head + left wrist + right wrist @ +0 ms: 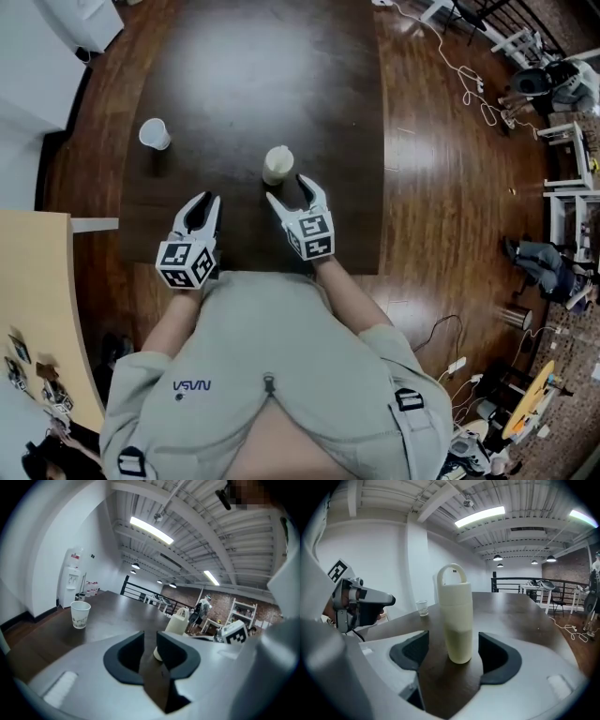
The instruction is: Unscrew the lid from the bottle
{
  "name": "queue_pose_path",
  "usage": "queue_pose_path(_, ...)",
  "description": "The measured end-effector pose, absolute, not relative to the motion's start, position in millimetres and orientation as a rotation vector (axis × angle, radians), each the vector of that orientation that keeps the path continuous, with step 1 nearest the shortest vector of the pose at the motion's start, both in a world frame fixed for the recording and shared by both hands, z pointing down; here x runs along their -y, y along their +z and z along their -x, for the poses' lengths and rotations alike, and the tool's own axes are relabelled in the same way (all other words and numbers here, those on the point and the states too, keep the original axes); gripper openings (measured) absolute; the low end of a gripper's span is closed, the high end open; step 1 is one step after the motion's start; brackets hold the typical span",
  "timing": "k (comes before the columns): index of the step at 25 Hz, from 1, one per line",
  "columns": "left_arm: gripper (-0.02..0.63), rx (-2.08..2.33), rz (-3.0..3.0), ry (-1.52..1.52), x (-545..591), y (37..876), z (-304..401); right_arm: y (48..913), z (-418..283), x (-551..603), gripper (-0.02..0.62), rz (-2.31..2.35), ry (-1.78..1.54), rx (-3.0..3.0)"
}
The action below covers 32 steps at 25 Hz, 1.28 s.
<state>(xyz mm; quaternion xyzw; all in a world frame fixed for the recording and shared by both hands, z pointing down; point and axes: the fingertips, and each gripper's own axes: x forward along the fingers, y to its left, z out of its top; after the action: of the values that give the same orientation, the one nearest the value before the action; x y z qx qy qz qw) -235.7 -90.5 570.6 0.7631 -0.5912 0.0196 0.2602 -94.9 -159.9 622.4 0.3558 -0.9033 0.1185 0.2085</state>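
Observation:
A cream bottle (277, 165) with a loop-handled lid (452, 585) stands upright on the dark table (244, 75). My right gripper (289, 189) is open wide just in front of it. In the right gripper view the bottle (456, 620) rises between the two jaws, with clear gaps on both sides. My left gripper (208, 201) hovers to the left of the bottle, near the table's front edge. Its jaws stand a narrow gap apart with nothing between them. In the left gripper view the bottle (177, 622) shows ahead and to the right, beyond the jaws.
A white paper cup (155, 134) stands at the table's left side, well away from the bottle. Wooden floor surrounds the table, with cables (469, 80) and white racks (572, 178) at the right. A tan counter (37, 309) lies at the left.

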Motion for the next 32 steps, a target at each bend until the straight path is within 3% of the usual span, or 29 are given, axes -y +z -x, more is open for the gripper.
queue_pose_path(26,0.061,1.66,-1.97,0.247,77,588,267,669,175,184,0.353,-0.753,0.173,2.589)
queue_pose_path(32,0.061,1.65,-1.987,0.248,85,587,266,672,174,189,0.31,-0.776,0.18,2.578)
